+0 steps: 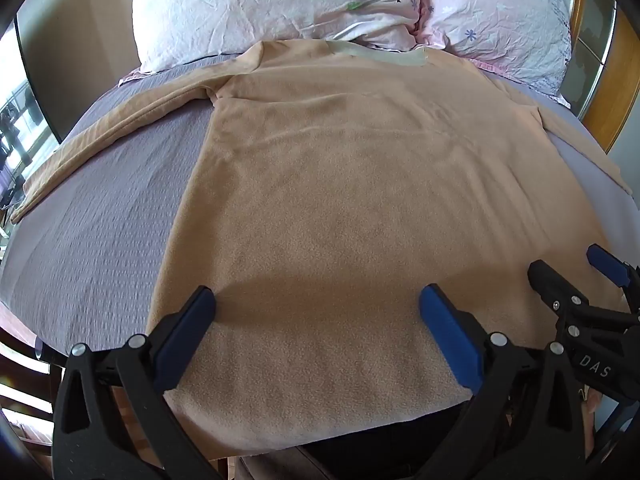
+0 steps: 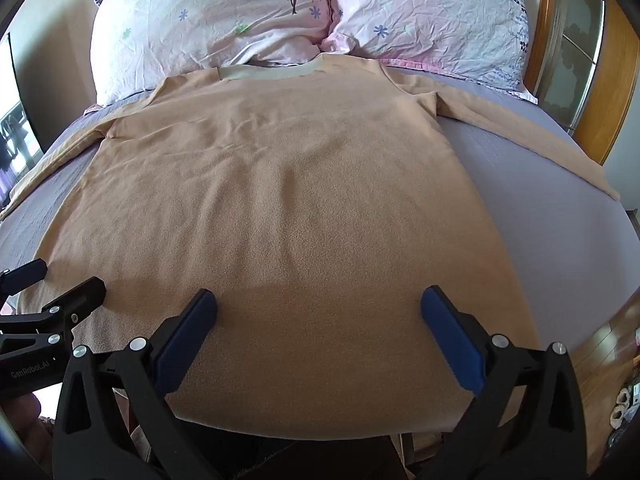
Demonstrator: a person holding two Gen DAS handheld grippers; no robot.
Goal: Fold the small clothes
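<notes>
The two crumpled white-and-pink floral pillows (image 1: pixel 280 4) at the head of the bed are cut off by the top edge in both views. The far end of the peach fleece long-sleeved top's (image 2: pixel 280 208) left sleeve runs out of the right wrist view at its left edge. In the left wrist view its right sleeve is only a thin strip past the body, near the right edge of the lilac textured bedsheet (image 1: pixel 100 240). The top's near hem hangs over the foot edge, partly hidden behind the black gripper frames. Small objects on the floor at lower right are too small to identify.
</notes>
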